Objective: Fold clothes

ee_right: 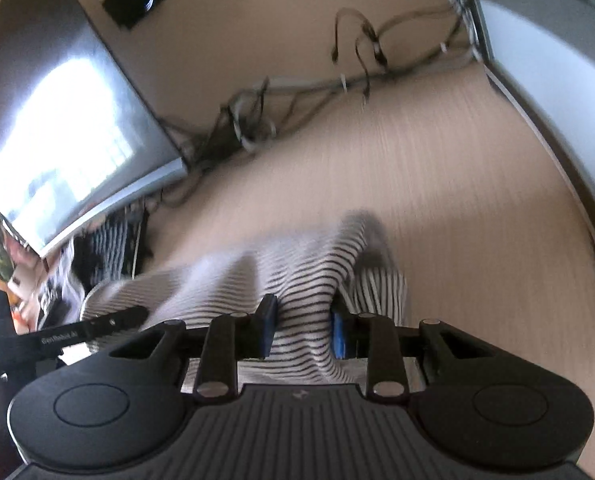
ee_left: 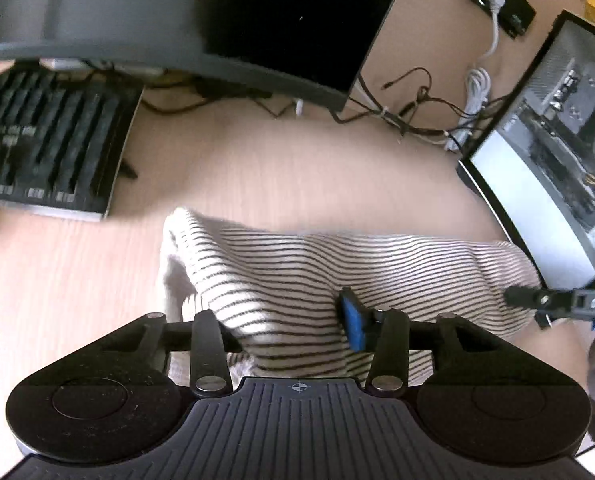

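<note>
The right hand-held gripper (ee_right: 302, 330) pinches a raised ridge of the striped garment (ee_right: 297, 280). The left hand-held gripper (ee_left: 293, 326) has the same cloth (ee_left: 317, 276) draped between its parted jaws, which aren't pressing it. Garment sits bunched on the desk (ee_left: 297, 168), keyboard (ee_left: 45, 148) and monitor (ee_left: 201, 20) beyond

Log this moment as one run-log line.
stage: fold under way | left gripper: striped garment between fingers | right gripper: shut on striped garment | surface: wooden desk
</note>
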`<state>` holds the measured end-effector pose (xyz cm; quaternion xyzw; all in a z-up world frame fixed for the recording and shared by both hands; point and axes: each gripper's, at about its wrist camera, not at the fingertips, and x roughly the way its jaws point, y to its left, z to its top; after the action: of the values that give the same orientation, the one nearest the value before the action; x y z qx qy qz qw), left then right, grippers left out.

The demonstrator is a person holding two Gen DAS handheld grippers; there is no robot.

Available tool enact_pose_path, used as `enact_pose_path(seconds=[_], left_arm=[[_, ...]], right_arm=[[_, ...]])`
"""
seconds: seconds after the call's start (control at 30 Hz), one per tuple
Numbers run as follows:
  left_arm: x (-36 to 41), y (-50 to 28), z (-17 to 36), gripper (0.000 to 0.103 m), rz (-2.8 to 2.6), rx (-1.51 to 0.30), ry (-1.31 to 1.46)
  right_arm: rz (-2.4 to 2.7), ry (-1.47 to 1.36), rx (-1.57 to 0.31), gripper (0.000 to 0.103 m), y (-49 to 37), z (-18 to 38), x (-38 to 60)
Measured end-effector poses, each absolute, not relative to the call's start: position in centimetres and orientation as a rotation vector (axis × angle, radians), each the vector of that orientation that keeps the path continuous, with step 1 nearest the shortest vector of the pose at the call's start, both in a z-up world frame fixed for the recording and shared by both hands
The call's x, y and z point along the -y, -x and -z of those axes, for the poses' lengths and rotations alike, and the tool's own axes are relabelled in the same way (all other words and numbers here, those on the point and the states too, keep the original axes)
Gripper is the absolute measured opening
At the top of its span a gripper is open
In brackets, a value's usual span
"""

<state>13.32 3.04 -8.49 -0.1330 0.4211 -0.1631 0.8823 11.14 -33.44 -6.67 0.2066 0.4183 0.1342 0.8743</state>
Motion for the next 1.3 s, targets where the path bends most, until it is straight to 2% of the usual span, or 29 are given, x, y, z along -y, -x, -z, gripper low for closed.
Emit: enact_pose_path(seconds=[0.27,0.33,0.37,0.4,0.47,0.67,0.77,0.8,0.83,0.87,1.0,1.07,1.17,1.3], left_arm=[[-4.7,-11.9,4.0,0.051,0.314,-0.763,0.214],[-4.6,-11.7,3.2,0.053,0.326,-0.739,0.240],[-4.5,-11.6,2.9,0.058,0.334,-0.730,0.255],[-4.1,-11.6,2.9,0.064,0.343,-0.727,0.260],[-3.0,-11.6,3.8,0.068,0.353,-0.747,0.250],[-3.1,-12.6,8.1,0.066,0.283,-0.881,0.272],[-4.2,-12.4,8.3,0.071,0.271,-0.879,0.299],[-4.8,-12.3,8.0,0.073,0.263,-0.870,0.301],[-5.3,-12.3,7.6,0.073,0.252,-0.859,0.299],[-5.9,-12.2,7.1,0.073,0.238,-0.844,0.294],[-8.5,-11.4,4.2,0.067,0.170,-0.751,0.298],[-9.3,-10.9,2.4,0.067,0.188,-0.689,0.349],[-7.8,-10.7,1.0,0.069,0.309,-0.647,0.403],[-3.8,-11.4,3.3,0.074,0.408,-0.756,0.326]], right_arm=[[-0.256,-0.405,-0.889,0.027,-10.1,7.2,33.0],[-0.257,-0.361,-0.888,0.029,-10.1,7.0,32.5],[-0.265,-0.334,-0.891,0.030,-10.1,6.8,32.3],[-0.275,-0.307,-0.894,0.031,-10.1,6.7,32.1],[-0.295,-0.256,-0.901,0.032,-10.1,6.3,31.8],[-0.249,-0.192,-0.796,0.036,-10.2,2.2,33.4],[-0.254,-0.181,-0.676,0.037,-10.3,-0.8,33.2],[-0.274,-0.186,-0.655,0.044,-10.6,-1.3,32.8],[-0.301,-0.188,-0.653,0.052,-11.0,-1.1,32.3],[-0.321,-0.184,-0.670,0.054,-11.4,-0.6,31.8],[-0.309,-0.098,-0.842,0.054,-12.2,5.0,29.5],[-0.299,-0.060,-0.843,0.054,-11.5,7.0,29.3],[-0.291,-0.015,-0.826,0.054,-11.0,7.0,28.7],[-0.284,-0.064,-0.839,0.054,-11.2,6.4,29.3]])
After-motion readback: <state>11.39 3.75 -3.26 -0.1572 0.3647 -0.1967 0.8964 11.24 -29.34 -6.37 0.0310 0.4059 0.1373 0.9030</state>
